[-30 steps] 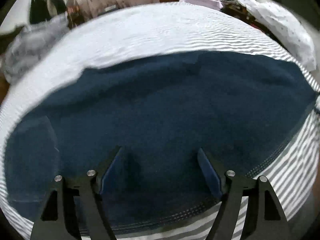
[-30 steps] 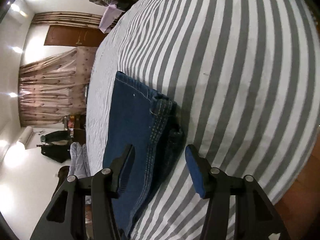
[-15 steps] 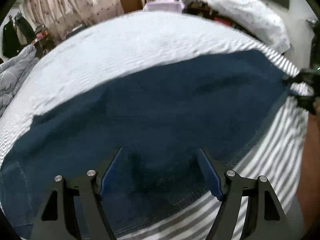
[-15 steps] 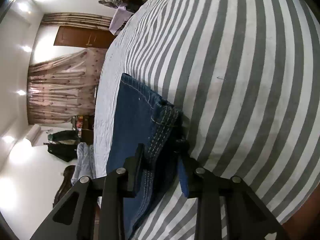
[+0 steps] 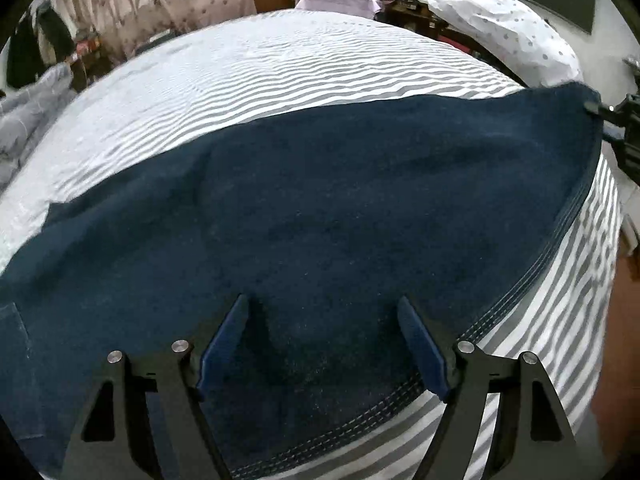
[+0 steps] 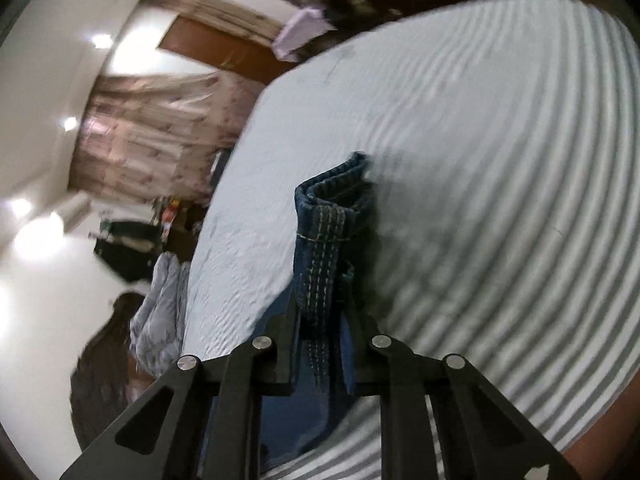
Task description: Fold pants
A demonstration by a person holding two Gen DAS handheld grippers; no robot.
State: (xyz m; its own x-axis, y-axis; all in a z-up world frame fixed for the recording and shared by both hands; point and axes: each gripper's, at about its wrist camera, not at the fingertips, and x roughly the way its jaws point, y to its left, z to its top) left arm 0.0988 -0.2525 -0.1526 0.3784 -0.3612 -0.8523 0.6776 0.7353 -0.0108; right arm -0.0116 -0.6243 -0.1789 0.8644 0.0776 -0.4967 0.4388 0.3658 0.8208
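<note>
Right wrist view shows the biggest change: a second ago the right gripper (image 6: 322, 316) stood open astride the hem corner of the pants (image 6: 326, 236) as they lay flat; its jaws have just been closing and now pinch that corner, which stands lifted clear of the striped bedsheet (image 6: 500, 184) instead of resting on it. The picture is more blurred and rolled than before. From the left wrist, the left gripper (image 5: 322, 340) hangs over the pants (image 5: 320, 208) with its jaws wide apart as before, nothing between the blue pads but the cloth lying beneath them. The far right corner of the garment, flat earlier, now rises to a peak at the right edge, where the right gripper (image 5: 618, 128) has hold of it.

The pants are dark blue denim, matte and slightly nubby, with rows of pale stitching along the seam and a thick rolled hem. The sheet is thin cotton in grey and white stripes, finely wrinkled. The garment lies along the near side of the bed, its long axis running left to right in the left wrist view, the hem end at the right.
</note>
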